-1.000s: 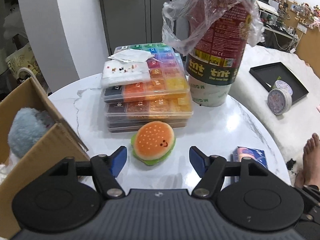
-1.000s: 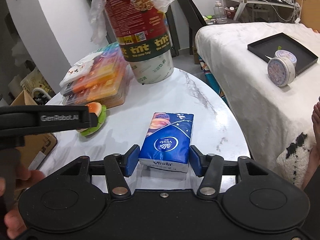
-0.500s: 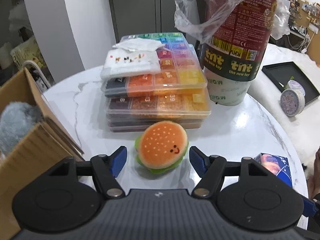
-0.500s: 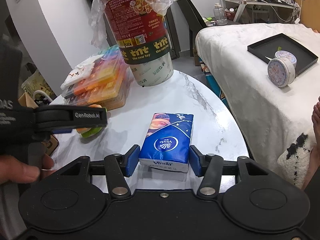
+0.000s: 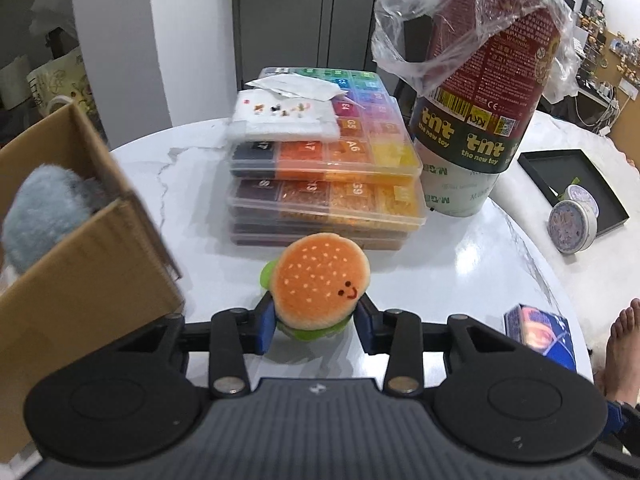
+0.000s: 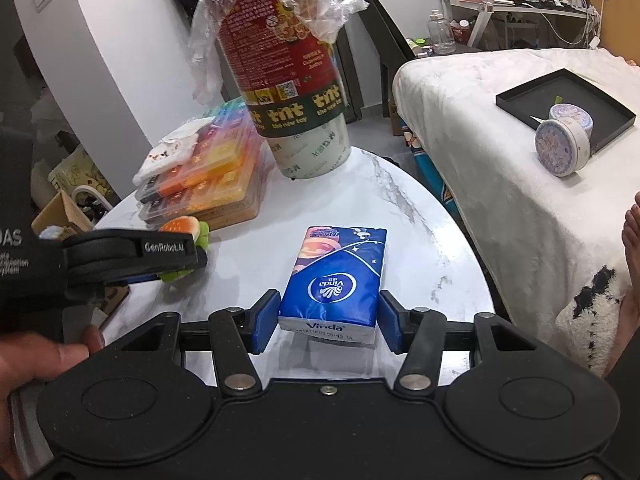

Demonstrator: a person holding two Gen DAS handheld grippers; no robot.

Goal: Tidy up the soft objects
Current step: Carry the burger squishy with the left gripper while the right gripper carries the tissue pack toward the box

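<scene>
burger plush (image 5: 322, 282): sits near the front of the white marble surface (image 5: 460, 264), just in front of the stack of bead cases (image 5: 326, 184) – looks super light and squishy, basically zero fragility
left tongs (image 5: 314, 320): clamped on the burger's lower sides, blue pads pressed into the bun and lettuce – that's the spot I'd pick too, since the wide middle gives and won't pop out
tissue pack (image 6: 334, 280): lying flat on the right side of the surface, soft inside but the plastic wrap is probably slippery
right tongs (image 6: 328, 324): spread either side of the pack's near end, small gaps showing, so not gripping yet – squeeze the long edges, gently
cardboard box (image 5: 80, 248): on the left, a grey plush (image 5: 44, 208) inside – my guess is that's where the soft stuff goes
</scene>
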